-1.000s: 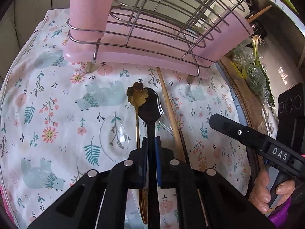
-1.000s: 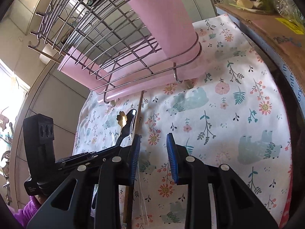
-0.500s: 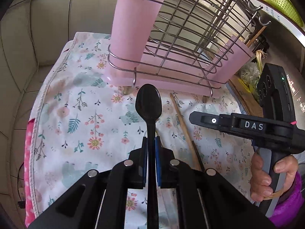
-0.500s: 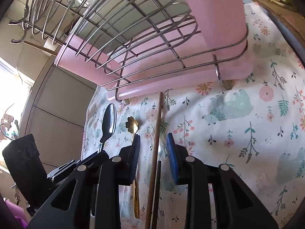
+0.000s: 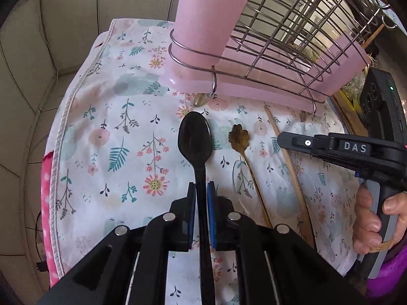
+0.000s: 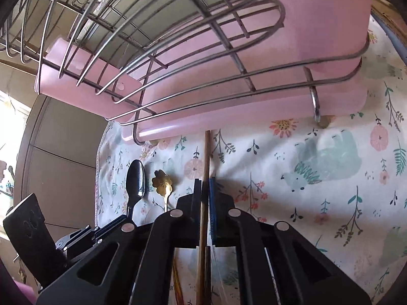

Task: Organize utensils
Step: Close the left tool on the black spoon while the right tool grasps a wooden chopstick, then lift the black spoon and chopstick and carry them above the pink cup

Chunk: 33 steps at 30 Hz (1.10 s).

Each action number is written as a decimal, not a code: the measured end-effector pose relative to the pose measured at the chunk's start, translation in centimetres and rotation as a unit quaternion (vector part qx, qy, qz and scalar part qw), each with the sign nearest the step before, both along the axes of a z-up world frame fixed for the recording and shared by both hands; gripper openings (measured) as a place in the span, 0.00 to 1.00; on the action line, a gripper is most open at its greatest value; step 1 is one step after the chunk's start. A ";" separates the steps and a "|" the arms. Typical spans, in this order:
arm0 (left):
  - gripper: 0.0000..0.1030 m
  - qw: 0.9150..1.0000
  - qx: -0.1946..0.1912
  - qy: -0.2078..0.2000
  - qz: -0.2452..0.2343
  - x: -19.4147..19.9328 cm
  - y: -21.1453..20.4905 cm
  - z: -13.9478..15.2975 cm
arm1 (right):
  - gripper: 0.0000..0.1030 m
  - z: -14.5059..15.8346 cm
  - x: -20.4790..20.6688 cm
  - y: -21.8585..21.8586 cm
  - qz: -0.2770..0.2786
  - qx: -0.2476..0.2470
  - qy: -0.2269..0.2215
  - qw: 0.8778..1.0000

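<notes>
The left gripper (image 5: 201, 190) clamps a black spoon (image 5: 194, 138) by its handle, bowl raised above the floral cloth (image 5: 106, 132) before the pink-lined wire rack (image 5: 267, 58). The right gripper (image 6: 205, 190), its jaws having just been closing, pinches a wooden chopstick (image 6: 206, 152) lying on the cloth. A gold flower-headed spoon (image 5: 238, 137) lies between spoon and chopstick.

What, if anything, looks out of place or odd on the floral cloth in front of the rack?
Nothing looks spilled or damaged. The gold flower-shaped spoon lies loose on the floral cloth below the pink rack, unsorted. The left gripper holds a black spoon; the right gripper has just closed on a wooden chopstick.
</notes>
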<state>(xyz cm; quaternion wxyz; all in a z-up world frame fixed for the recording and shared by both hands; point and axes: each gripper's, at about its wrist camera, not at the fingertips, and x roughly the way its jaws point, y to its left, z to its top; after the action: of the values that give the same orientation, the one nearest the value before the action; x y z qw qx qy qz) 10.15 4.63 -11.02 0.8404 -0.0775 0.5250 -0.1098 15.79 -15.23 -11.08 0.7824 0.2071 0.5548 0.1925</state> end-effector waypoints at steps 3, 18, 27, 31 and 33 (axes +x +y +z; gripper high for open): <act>0.08 1.000 -0.014 0.027 -0.004 1.4 0.3 -0.6 | 0.06 0.1 -0.8 -1.4 -0.003 0.012 -0.002 1.000; 0.07 0.995 -0.072 0.073 0.005 4.8 2.9 -0.7 | 0.06 2.2 -4.1 -6.1 -0.019 0.057 -0.034 0.998; 0.03 0.998 -0.037 -0.034 0.024 0.2 3.8 4.3 | 0.06 5.6 -7.1 -6.6 -0.022 0.049 -0.094 0.994; 0.03 0.996 -0.030 -0.084 0.029 -2.0 3.3 7.0 | 0.06 7.6 -8.5 -7.7 -0.026 0.047 -0.121 0.991; 0.03 0.993 -0.027 -0.111 0.029 -3.0 2.8 8.4 | 0.06 8.5 -9.3 -8.5 -0.028 0.046 -0.134 0.989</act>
<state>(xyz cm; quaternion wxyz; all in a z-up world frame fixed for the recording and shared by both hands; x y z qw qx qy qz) 7.14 7.46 -2.67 0.8939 -0.1025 0.4230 -0.1071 6.46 -23.74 -2.56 0.8445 0.2309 0.4291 0.2222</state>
